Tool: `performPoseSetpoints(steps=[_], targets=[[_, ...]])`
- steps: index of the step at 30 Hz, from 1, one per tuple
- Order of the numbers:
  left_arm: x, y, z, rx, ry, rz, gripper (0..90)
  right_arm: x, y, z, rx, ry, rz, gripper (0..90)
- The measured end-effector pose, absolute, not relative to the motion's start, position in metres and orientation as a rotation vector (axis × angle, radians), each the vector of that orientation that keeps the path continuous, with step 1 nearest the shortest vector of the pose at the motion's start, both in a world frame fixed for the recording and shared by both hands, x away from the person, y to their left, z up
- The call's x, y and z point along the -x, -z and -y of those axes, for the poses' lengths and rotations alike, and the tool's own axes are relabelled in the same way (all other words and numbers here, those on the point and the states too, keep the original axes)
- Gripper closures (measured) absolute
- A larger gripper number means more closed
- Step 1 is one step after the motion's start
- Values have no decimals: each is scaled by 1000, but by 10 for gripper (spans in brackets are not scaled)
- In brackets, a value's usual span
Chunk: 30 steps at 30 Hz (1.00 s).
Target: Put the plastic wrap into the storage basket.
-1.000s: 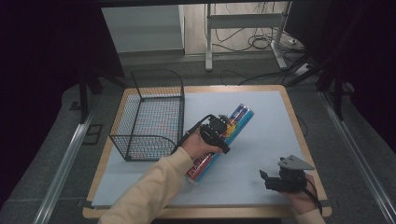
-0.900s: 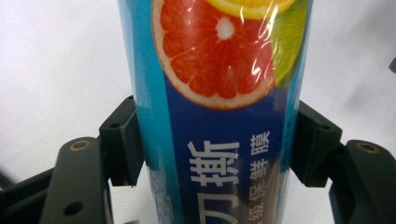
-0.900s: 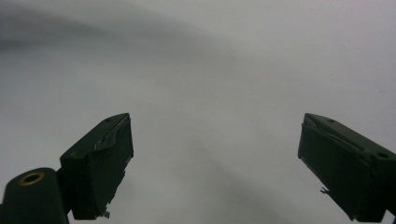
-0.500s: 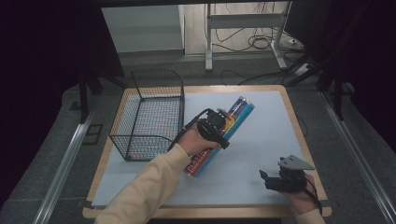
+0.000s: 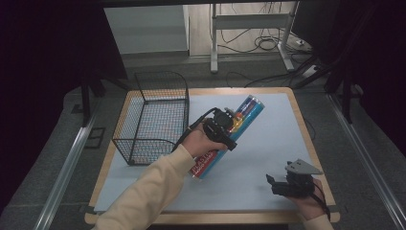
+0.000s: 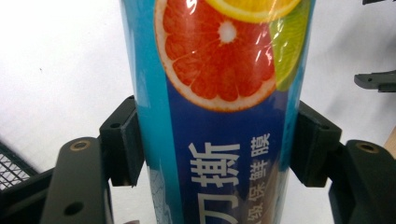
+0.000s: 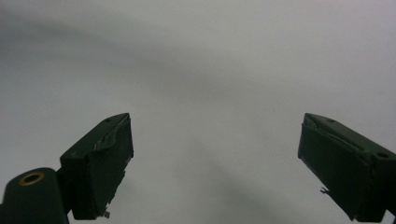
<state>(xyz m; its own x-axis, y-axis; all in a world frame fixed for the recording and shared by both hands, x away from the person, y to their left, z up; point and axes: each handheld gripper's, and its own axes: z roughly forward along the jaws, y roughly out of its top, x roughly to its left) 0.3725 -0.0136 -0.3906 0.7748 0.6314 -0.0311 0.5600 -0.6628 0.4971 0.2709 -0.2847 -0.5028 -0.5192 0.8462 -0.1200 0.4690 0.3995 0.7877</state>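
Jaws of the left gripper (image 5: pixel 229 125) clamp both sides of the cling-film roll (image 5: pixel 225 139), which slants over the desk (image 5: pixel 268 139) beside the wire basket (image 5: pixel 153 117). Nearer the person, the right gripper (image 5: pixel 277 184) has its jaws spread wide, holding nothing.

I am seeing a pale cream sleeve (image 5: pixel 143 191) covering my left arm. My left gripper (image 6: pixel 212 140) is showing blocky black jaws with brass-ringed screw holes and trailing a black cable. My right gripper (image 5: pixel 275 184) is wearing a grey three-cornered plate on its black body.
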Motion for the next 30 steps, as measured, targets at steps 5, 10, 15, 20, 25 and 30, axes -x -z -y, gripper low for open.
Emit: performPoseSetpoints(steps=[5,10,15,20,25,30], targets=[[-374,387,15,-2481,-198,-875,317,-271,503,285,-1121,-969,-2149,107],[-375,381,16,-2477,-214,-870,317,-271,503,285,-1121,-969,-2151,107],[-377,377,17,-2476,-218,-867,317,-271,503,285,-1121,-970,-2152,107],[-380,374,18,-2477,-224,-863,317,-271,503,285,-1121,-971,-2151,107],[-385,372,19,-2479,-229,-858,317,-272,503,285,-1126,-971,-2150,107],[-394,368,22,-2471,-230,-864,317,-273,504,285,-1127,-973,-2153,107]])
